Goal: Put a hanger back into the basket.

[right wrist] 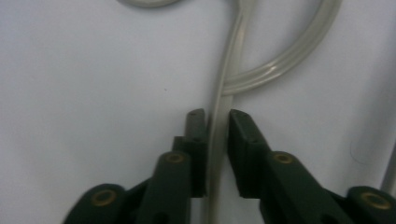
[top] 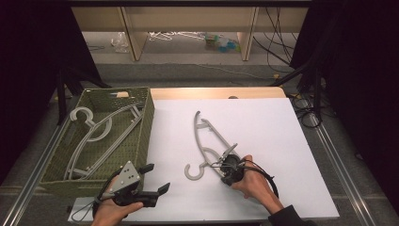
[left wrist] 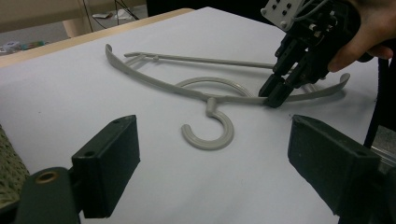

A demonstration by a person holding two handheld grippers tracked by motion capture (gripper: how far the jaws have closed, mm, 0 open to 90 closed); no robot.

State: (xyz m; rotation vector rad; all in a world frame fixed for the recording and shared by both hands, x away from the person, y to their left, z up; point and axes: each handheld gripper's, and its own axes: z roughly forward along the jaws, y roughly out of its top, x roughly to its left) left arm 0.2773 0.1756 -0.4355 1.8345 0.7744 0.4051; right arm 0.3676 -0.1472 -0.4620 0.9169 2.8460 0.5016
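Observation:
A grey plastic hanger (top: 203, 136) lies flat on the white table top (top: 263, 132), its hook (top: 194, 172) pointing toward the front. My right gripper (top: 223, 163) is shut on the hanger's arm just beside the hook's neck. In the right gripper view the thin arm (right wrist: 232, 42) runs between the two pads of the right gripper (right wrist: 217, 116), which pinch it. The left gripper view shows the hanger (left wrist: 205, 93) and the right gripper (left wrist: 275, 98) tilted down onto it. My left gripper (top: 157, 179) stands open near the front left with nothing between its fingers (left wrist: 109, 158).
A green woven basket (top: 149, 122) at the table's left holds other grey hangers (top: 94, 129). Behind the table are wooden shelf legs (top: 134, 37) and loose cables (top: 277, 42) on the floor. Metal rails (top: 339, 160) run along both sides.

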